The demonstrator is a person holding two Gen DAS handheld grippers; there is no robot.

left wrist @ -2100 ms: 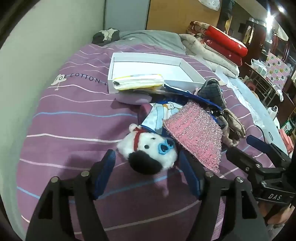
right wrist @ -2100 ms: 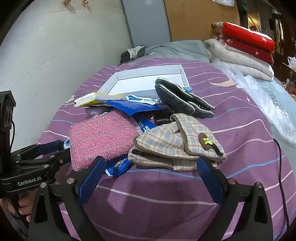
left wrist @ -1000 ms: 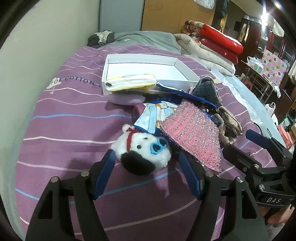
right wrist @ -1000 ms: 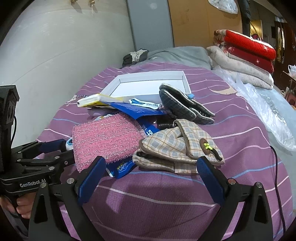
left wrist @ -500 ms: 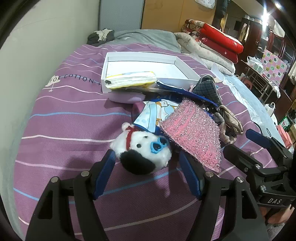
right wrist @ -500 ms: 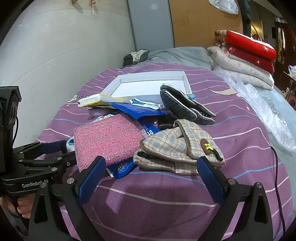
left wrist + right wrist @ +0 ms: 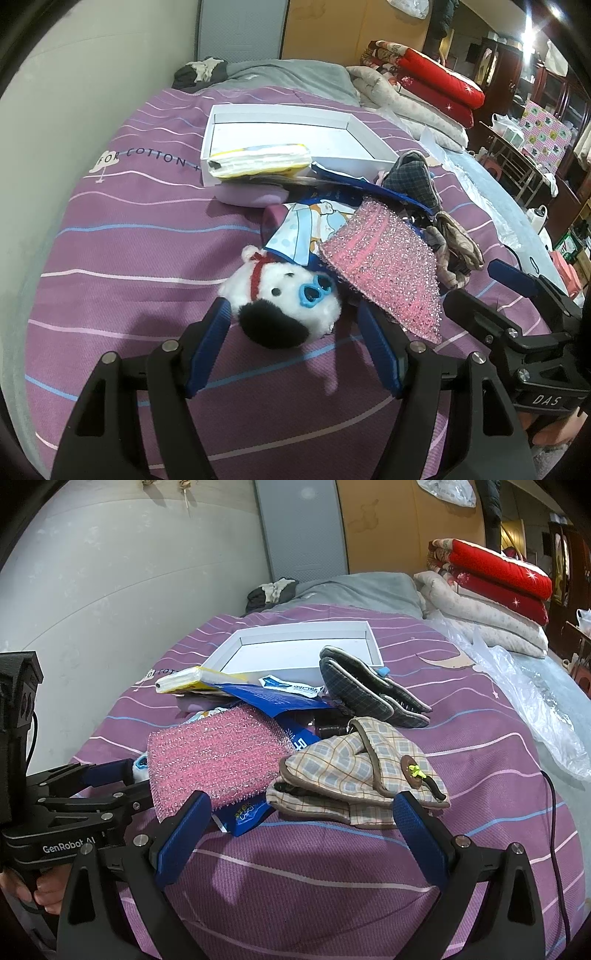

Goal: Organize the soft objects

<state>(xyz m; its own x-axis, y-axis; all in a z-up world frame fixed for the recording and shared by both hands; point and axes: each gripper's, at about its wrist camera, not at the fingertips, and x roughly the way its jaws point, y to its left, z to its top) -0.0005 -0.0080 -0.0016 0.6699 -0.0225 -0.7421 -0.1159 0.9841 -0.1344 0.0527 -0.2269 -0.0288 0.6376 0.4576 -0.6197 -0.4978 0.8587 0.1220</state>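
A white plush toy (image 7: 284,299) with a black ear and blue nose lies on the purple bedspread, partly between the open fingers of my left gripper (image 7: 295,317). A pink sparkly cloth (image 7: 384,273) (image 7: 218,753) lies beside it on a blue packet (image 7: 273,698). My right gripper (image 7: 299,808) is open, its fingers either side of a plaid pouch (image 7: 358,771). Dark plaid slippers (image 7: 369,690) lie behind the pouch. A white tray (image 7: 291,136) (image 7: 306,653) sits at the back. The right gripper also shows in the left wrist view (image 7: 513,291).
A yellow-white packet (image 7: 258,158) rests on the tray's front edge. A wall runs along the left. Folded red and pale quilts (image 7: 491,583) and clear plastic sheeting (image 7: 535,694) lie to the right. A black cable (image 7: 554,812) trails on the bed at right.
The left gripper has edged slightly closer to the plush toy, whose head has shifted a little. The right gripper has barely moved. Both stay open.
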